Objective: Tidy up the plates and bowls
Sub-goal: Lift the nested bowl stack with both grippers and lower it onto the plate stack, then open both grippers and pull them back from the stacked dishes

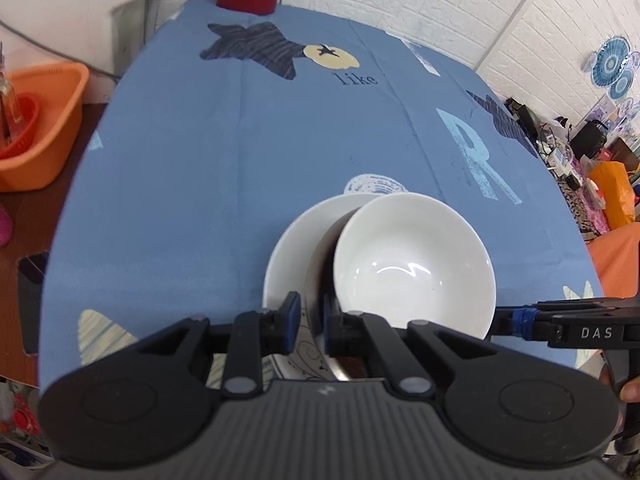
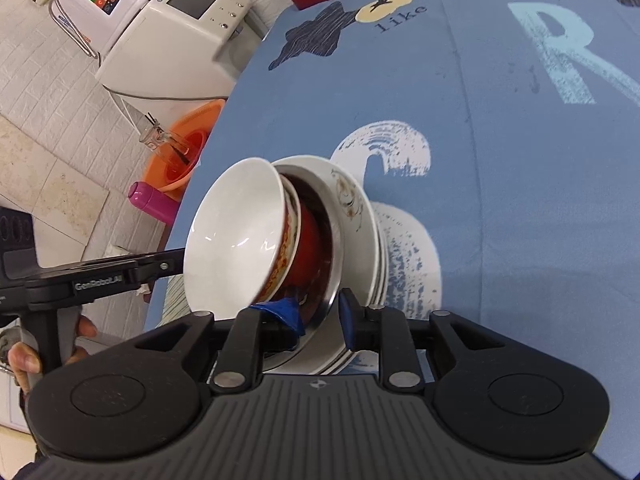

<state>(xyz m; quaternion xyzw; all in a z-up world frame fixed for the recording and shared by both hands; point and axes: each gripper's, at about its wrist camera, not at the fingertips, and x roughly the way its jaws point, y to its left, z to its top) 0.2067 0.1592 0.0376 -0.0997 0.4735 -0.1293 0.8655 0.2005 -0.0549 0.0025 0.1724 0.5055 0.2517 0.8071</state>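
R wrist: claw (image 2: 320, 316) level, astride dish stack (image 2: 352, 216)

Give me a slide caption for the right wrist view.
Right gripper jaws straddle the metal dish's rim in a tilted stack: white bowl on top, plates beneath.

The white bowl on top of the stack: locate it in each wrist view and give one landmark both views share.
Left wrist view: the white bowl sits lower centre-right, tilted, just beyond the left hand-held gripper.
Right wrist view: the same bowl is left of centre, tipped on its side, above the right hand-held gripper.
Shared landmark: the word "like" printed on the blue tablecloth.
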